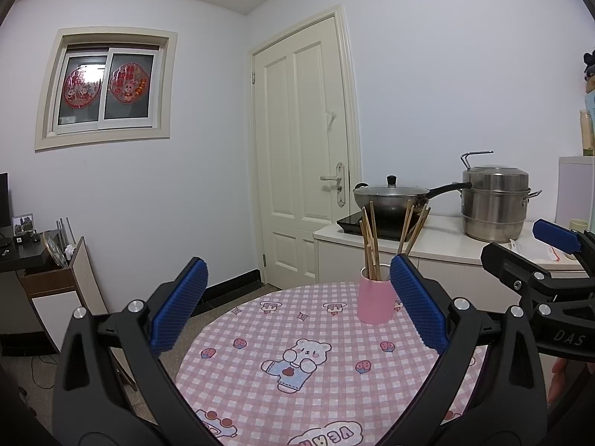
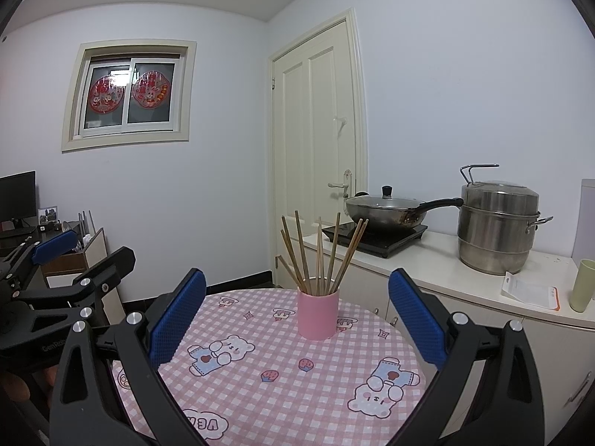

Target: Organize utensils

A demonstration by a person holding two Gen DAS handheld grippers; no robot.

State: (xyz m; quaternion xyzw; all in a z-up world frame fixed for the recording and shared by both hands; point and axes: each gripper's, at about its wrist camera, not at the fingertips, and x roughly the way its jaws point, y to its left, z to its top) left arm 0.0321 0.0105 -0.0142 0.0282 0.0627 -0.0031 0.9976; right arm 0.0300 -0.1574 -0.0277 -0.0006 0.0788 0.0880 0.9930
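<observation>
A pink cup stands upright on the round table with its pink checked cloth. Several wooden chopsticks stand in the cup, fanned out. My left gripper is open above the table, with the cup just inside its right pad and nothing held. My right gripper is open too, and the cup sits beyond it between the blue pads. Each gripper shows at the edge of the other's view.
Behind the table a white counter carries an induction hob with a lidded wok, a steel steamer pot, a packet and a green cup. A closed door is behind. A desk and shelf stand at left.
</observation>
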